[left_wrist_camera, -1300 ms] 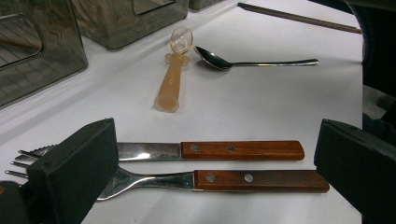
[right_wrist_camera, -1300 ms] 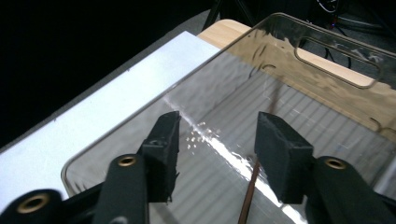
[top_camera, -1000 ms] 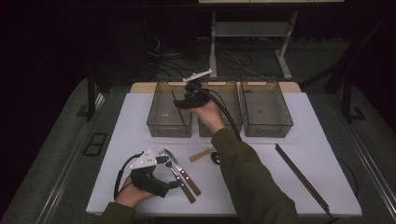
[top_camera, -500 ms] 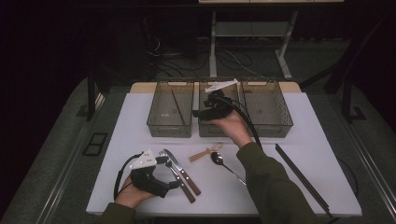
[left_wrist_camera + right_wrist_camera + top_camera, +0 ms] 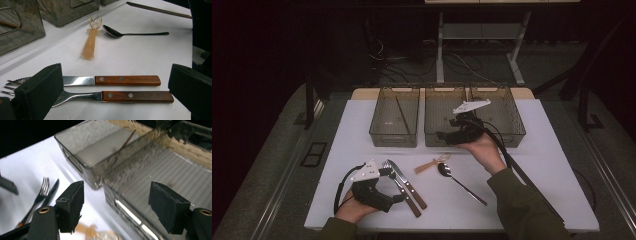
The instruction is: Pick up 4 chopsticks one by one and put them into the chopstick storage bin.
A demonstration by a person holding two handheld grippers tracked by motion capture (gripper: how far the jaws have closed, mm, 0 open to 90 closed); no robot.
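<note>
left gripper (image 5: 398, 198): jaws spread wide, nothing gripped, low on the white table (image 5: 552, 150) at about 7 o'clock.
fork (image 5: 120, 96): wood handle, lying flat between those open jaws; no pad is touching it.
knife (image 5: 115, 80): same wood handle, just beside the fork on its 12 o'clock side.
small spoon (image 5: 432, 164): tan handle, clear bowl, mid-table, near the metal spoon (image 5: 459, 182).
right gripper (image 5: 443, 136): jaws have just been opening, now wide with nothing in them, hovering at the front wall of the middle bin (image 5: 437, 107), spoons at its 6 o'clock.
bins: three clear ones in a row at 12 o'clock.
room: pretty dark, cables on the floor behind.
</note>
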